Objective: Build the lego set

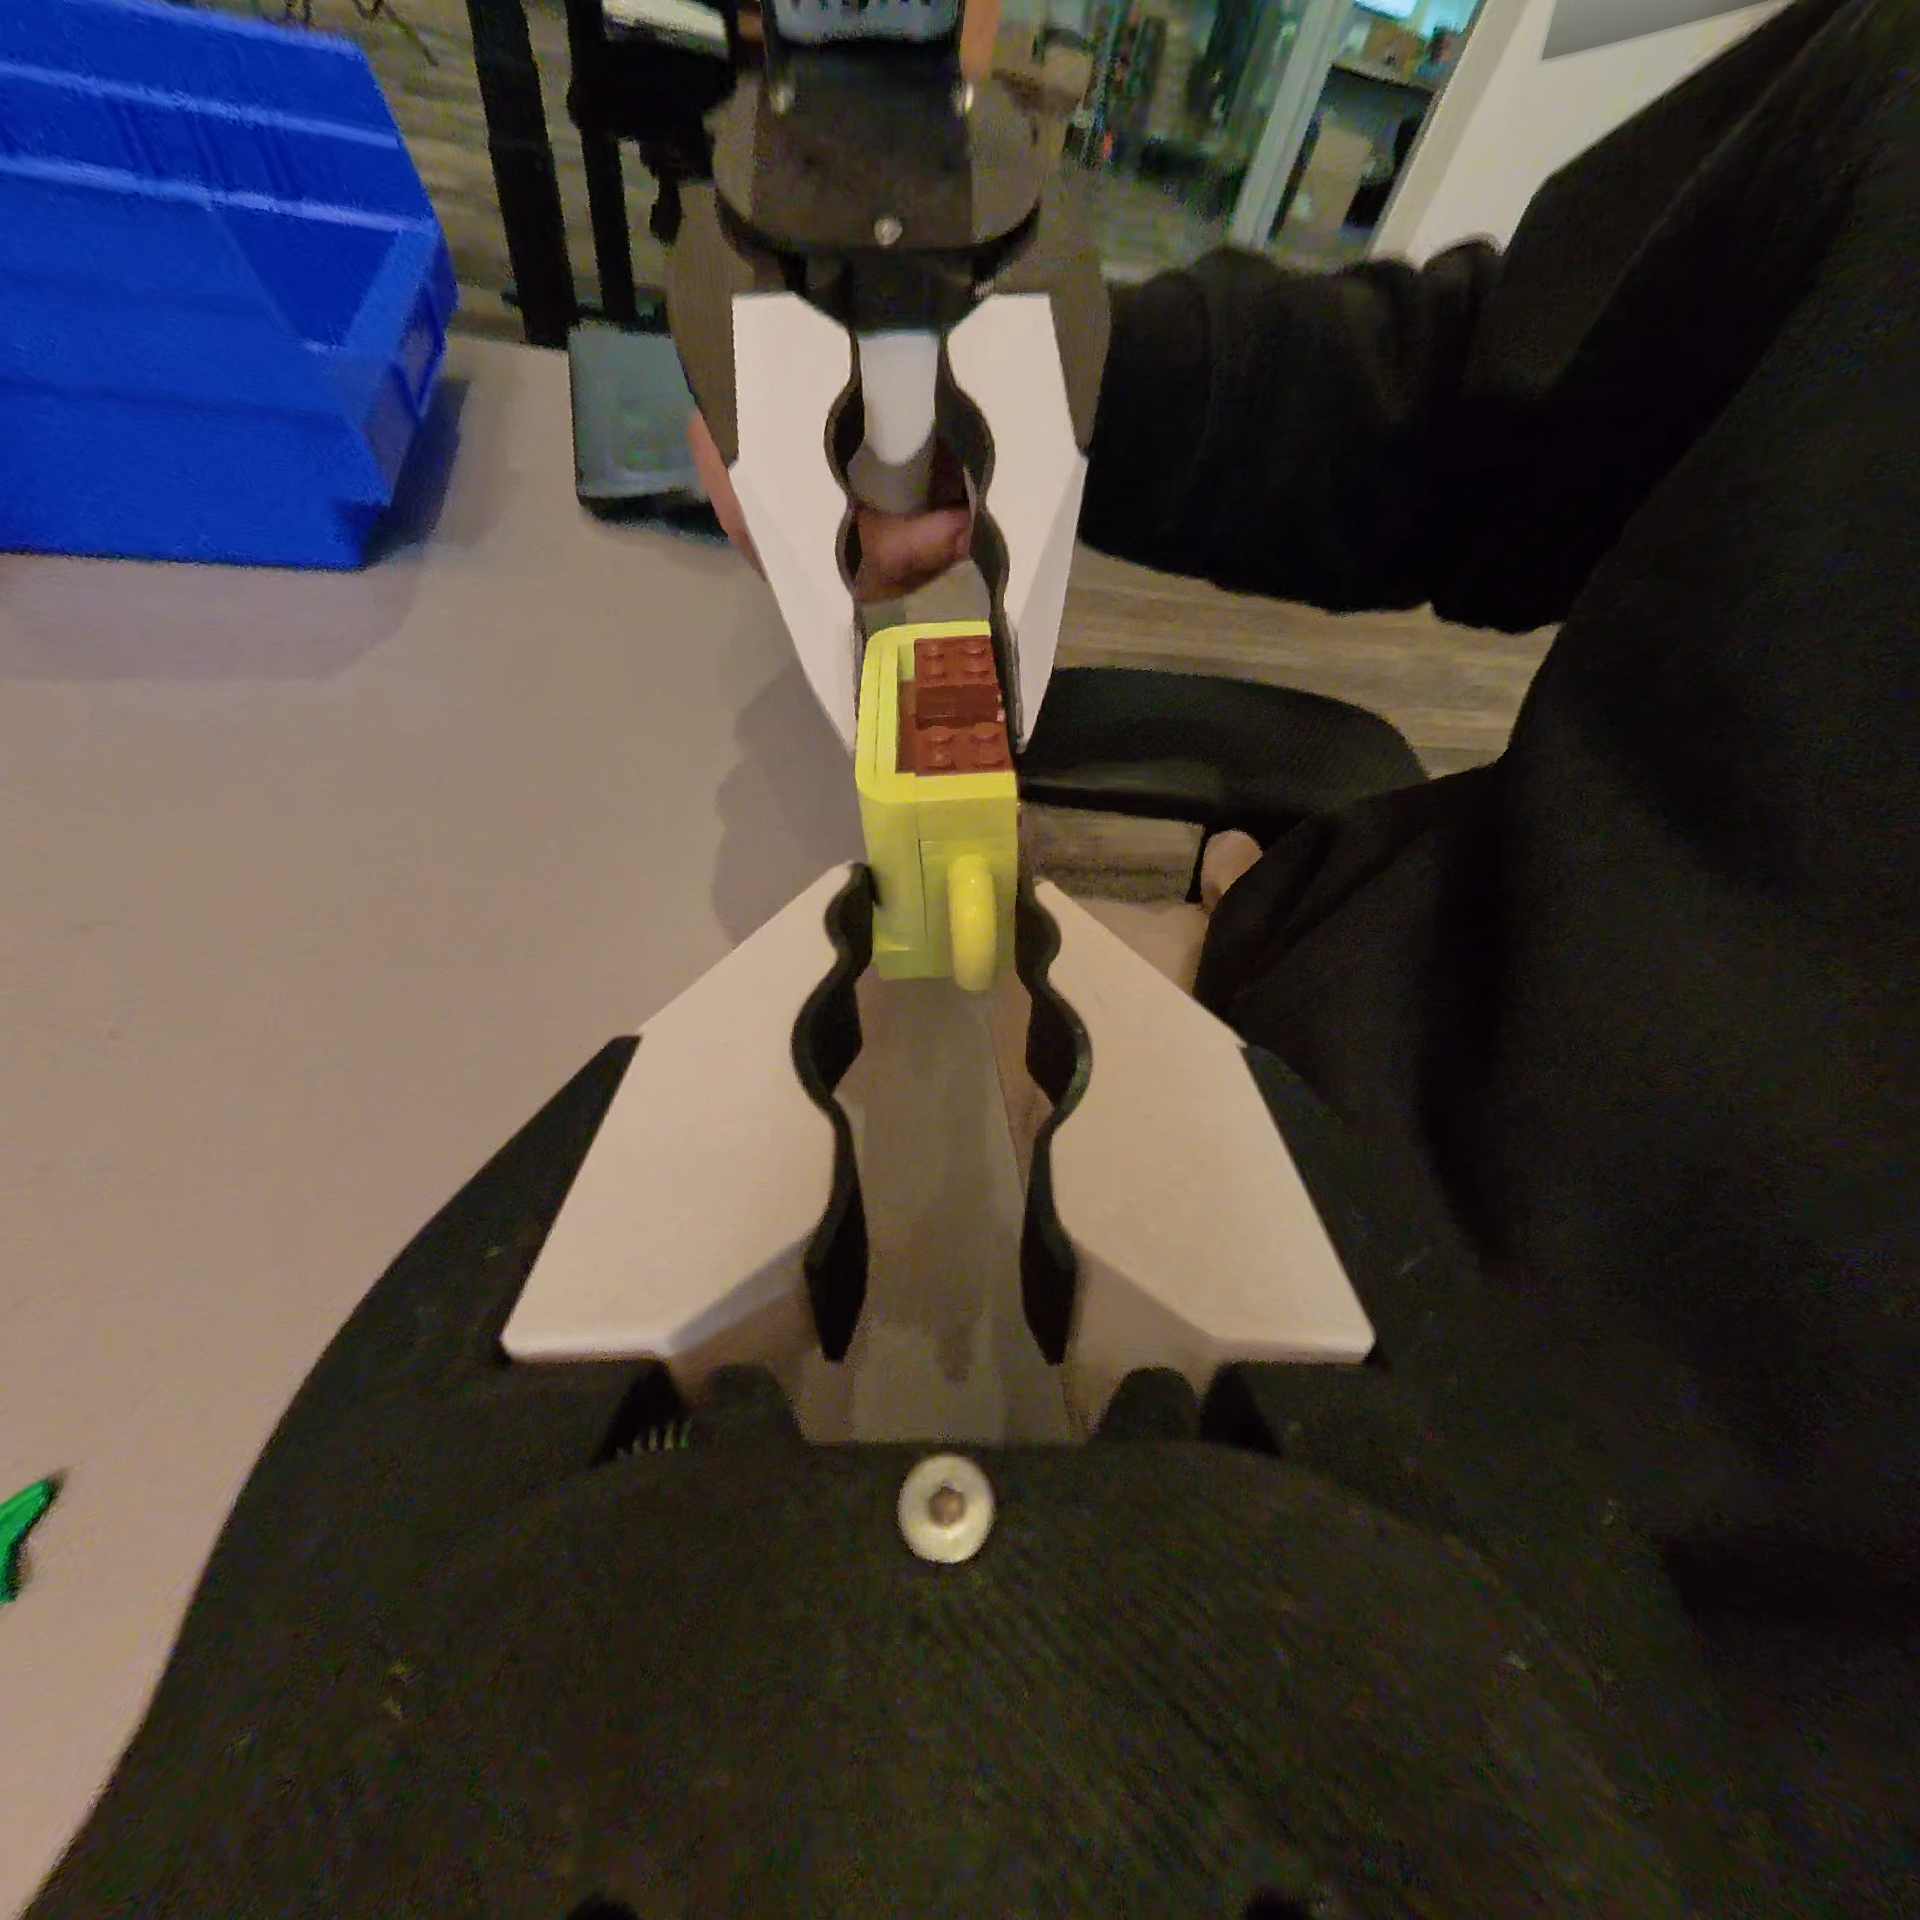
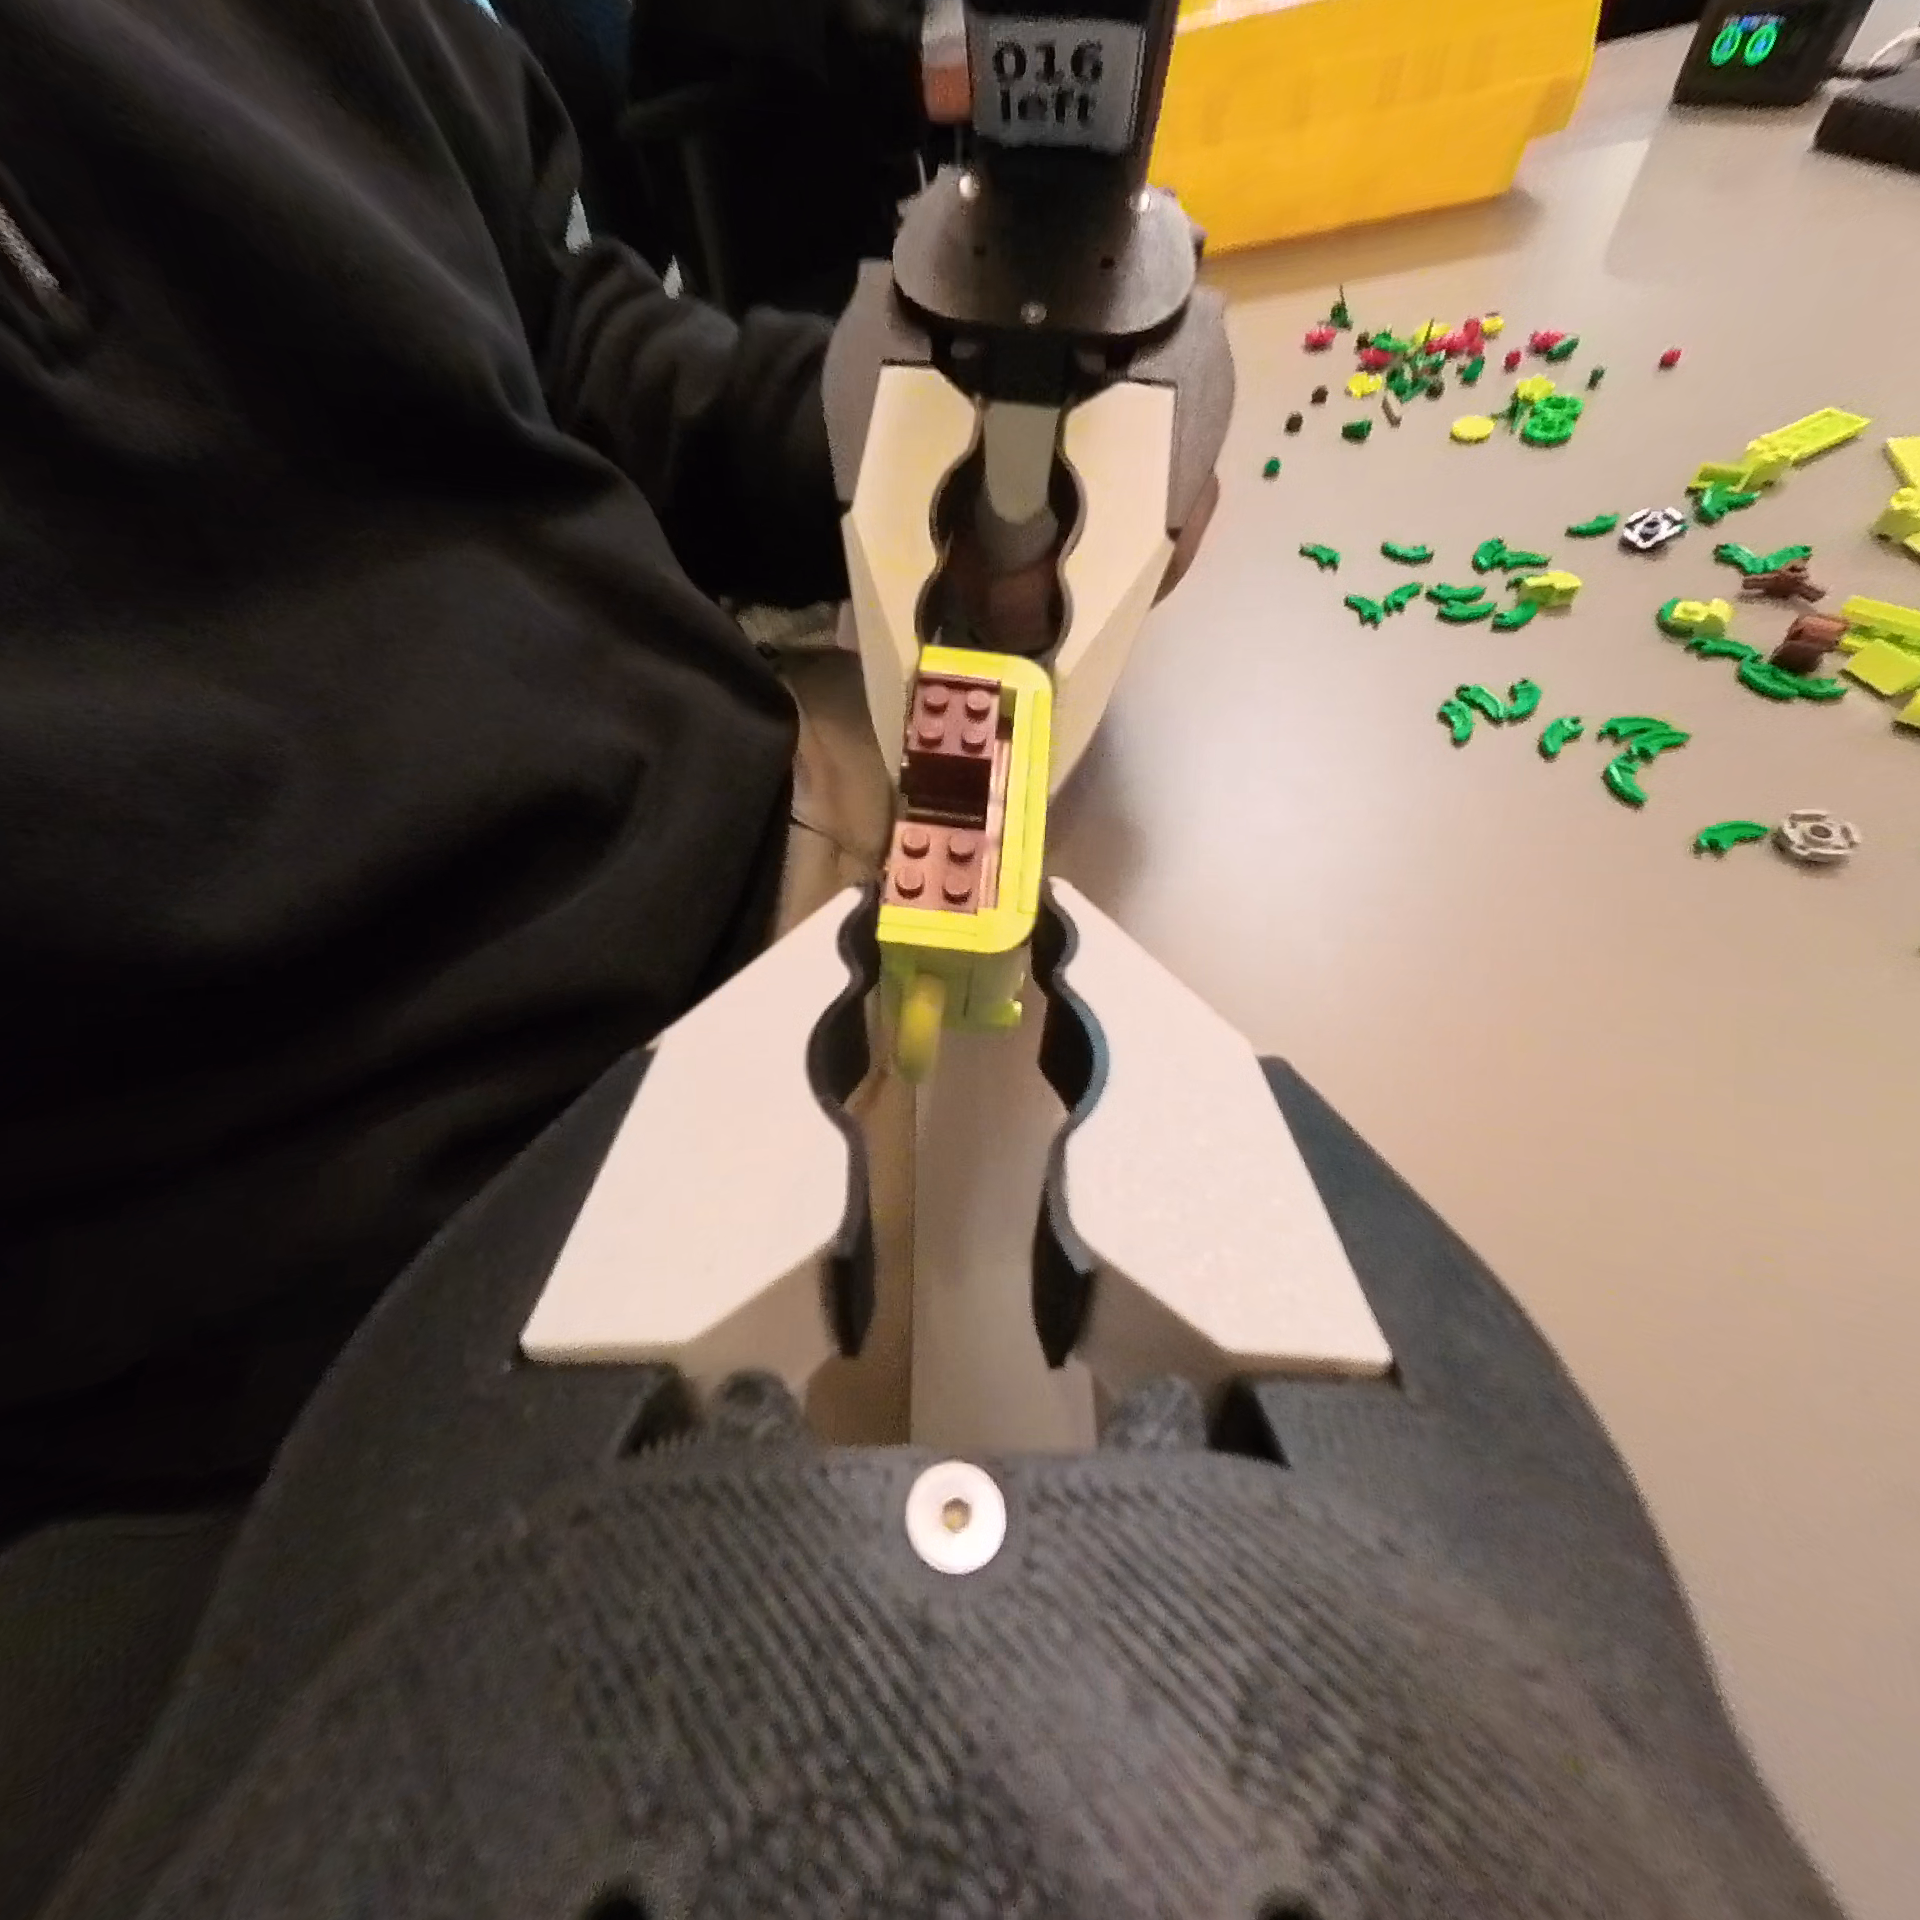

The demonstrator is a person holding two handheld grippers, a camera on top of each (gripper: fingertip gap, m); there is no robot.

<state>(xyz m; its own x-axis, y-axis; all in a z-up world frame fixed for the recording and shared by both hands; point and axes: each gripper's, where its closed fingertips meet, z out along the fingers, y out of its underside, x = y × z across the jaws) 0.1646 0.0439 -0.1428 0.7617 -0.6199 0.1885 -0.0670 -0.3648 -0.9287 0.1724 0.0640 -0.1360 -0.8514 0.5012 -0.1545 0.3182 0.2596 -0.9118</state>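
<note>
Lengthwise, both grippers (image 1: 945, 935) (image 2: 951, 977) clamp the lime block (image 1: 935, 800).

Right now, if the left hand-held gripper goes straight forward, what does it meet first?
The lime and brown lego block it already grips; directly beyond that, the right hand-held gripper facing it, gripping the block's far end.

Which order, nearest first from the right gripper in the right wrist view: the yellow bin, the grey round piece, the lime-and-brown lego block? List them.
1. The lime-and-brown lego block, clamped at the right gripper tips.
2. The grey round piece, on the table to the right.
3. The yellow bin, far back, upper right.
</note>
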